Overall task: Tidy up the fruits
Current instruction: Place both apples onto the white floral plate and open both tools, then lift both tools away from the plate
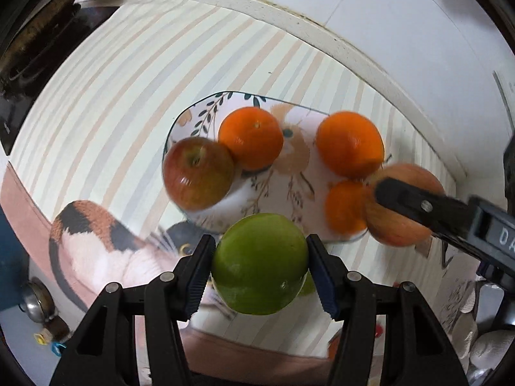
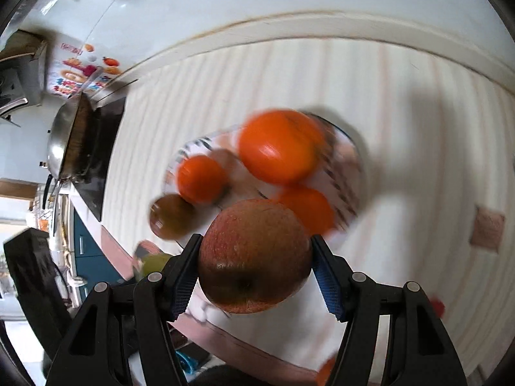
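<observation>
Left gripper clamped on a round green fruit, blue ribbed pads pressed to both its sides, held above a striped cream tablecloth. Just ahead of those fingers: an octagonal white plate with a leaf-and-bird print, carrying a red-green apple on its left rim, touching a glossy round orange; second orange further right, smaller orange below it. Ahead and to the right, a pale red apple, partly covered by one black finger of the right gripper, whose body is cut off at the frame edge. Cat-print patch of cloth left of the fingers, partly hidden behind them.

From the right wrist: right gripper closed on that speckled red apple, pads on either side. Beyond, heavily motion-blurred, the plate with three oranges; plate pattern unreadable. Green fruit barely visible to the left, mostly hidden behind the left finger. Steel pan far left, on a dark hob.
</observation>
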Demonstrator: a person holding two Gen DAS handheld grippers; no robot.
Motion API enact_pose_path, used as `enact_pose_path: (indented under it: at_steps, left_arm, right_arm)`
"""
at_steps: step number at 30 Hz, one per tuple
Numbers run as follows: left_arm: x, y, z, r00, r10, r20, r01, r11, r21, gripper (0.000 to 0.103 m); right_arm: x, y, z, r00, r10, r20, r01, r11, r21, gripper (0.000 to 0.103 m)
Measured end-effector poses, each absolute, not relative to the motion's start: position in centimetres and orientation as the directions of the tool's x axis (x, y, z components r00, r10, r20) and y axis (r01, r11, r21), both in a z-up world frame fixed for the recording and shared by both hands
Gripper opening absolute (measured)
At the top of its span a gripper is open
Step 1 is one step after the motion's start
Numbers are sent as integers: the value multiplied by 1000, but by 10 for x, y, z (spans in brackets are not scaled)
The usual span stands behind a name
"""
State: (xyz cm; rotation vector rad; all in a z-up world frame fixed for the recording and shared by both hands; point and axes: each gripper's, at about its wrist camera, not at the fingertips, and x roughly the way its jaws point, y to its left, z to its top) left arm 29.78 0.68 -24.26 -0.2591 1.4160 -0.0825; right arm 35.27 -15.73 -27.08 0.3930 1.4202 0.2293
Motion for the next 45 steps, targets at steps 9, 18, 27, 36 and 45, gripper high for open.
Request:
enact_pose_path:
  at_steps: [9, 18, 27, 36, 45]
  left_arm:
    - [334, 4, -267, 115, -196, -974, -127, 969, -210, 55]
    - [341, 3, -277, 73, -173, -982, -143, 973, -182, 68]
    - [332, 16, -252, 131, -153, -980, -131, 977, -170, 84]
    - [317, 34, -220, 224, -1, -975, -103, 994, -25, 84]
    - [297, 37, -191, 288, 14, -957, -77, 997, -8, 84]
  right_arm:
    - [411, -136, -300, 41, 345, -938, 42, 937, 346, 68]
    - [417, -138, -292, 42, 361, -932, 50, 931, 363, 87]
    - [406, -154, -264, 111, 305, -946, 26, 950, 310, 91]
    - [359, -161, -250, 180, 151, -972, -38, 989, 146, 91]
    - [318, -157, -231, 244, 112, -963, -16, 994, 112, 91]
